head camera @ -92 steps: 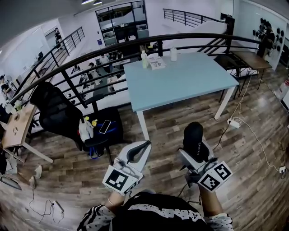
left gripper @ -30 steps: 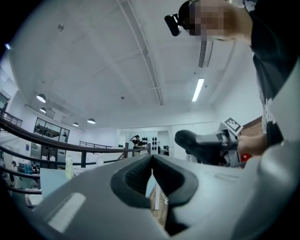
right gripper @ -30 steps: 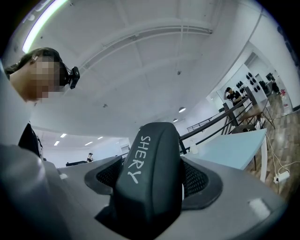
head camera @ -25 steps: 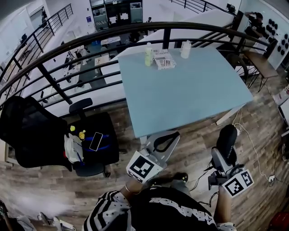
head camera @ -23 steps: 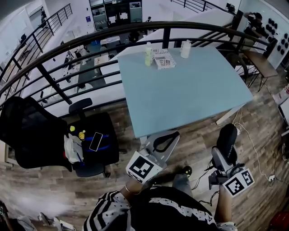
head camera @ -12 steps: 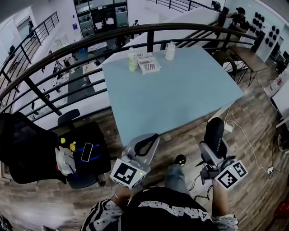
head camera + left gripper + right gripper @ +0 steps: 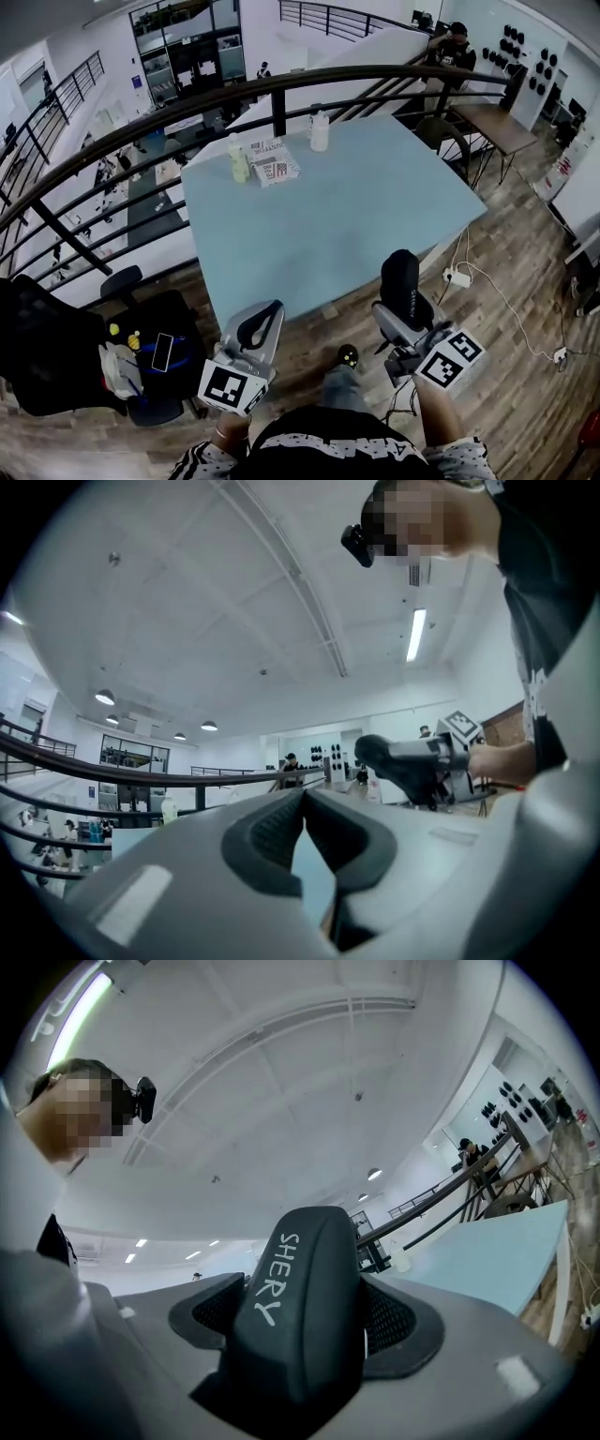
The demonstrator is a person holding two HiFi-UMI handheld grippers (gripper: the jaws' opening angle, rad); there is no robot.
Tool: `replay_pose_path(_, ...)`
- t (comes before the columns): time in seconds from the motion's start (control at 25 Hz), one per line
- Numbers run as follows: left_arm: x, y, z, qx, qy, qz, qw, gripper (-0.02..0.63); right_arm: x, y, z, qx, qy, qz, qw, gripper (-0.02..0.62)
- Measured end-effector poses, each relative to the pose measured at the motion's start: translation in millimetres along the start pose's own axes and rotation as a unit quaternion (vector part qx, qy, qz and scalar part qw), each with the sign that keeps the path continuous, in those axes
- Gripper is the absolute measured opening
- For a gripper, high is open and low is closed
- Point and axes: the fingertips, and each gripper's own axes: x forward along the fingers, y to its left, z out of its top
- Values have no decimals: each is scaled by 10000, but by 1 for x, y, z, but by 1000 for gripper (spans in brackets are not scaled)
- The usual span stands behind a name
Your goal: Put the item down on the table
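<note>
Clearly, the right gripper (image 7: 405, 311) has its jaws clamped on a black case (image 7: 403, 274) lettered "SHERY", which sticks out past the jaw tips. The case is held above the wooden floor (image 7: 525, 281), just off the near edge of the light-blue table (image 7: 356, 206), at about 5 o'clock from the tabletop's middle. The left gripper (image 7: 264, 319), at 7 o'clock, has its jaws pressed together on nothing. Toward the table's 11 o'clock corner stand a yellowish bottle (image 7: 239, 159), a printed packet (image 7: 275, 161) and a white bottle (image 7: 320, 131).
</note>
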Motion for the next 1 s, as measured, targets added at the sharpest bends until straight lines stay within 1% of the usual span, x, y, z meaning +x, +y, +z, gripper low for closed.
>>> replay_pose_path(0.16,30,4,-4,37,87,53,9999,0,11,-29,10,98,-77,48,9999,387)
replay_pose_path(0.52,97,-9,-4,111,130,-36,9998,0,18,-97,27,262,-91,-33,9996,387)
replay_pose_path(0.64,114,-6,-4,109,165,22,9998,0,23,-115,35,275,-98,-5,9996,387)
replay_pose_path(0.76,131,-7,0,191,221,63,9996,0,30,-133,46,317,-134,52,9994,387)
replay_pose_path(1.0,167,-3,15,364,220,325,9986,0,45,-164,67,423,-179,327,9984,387)
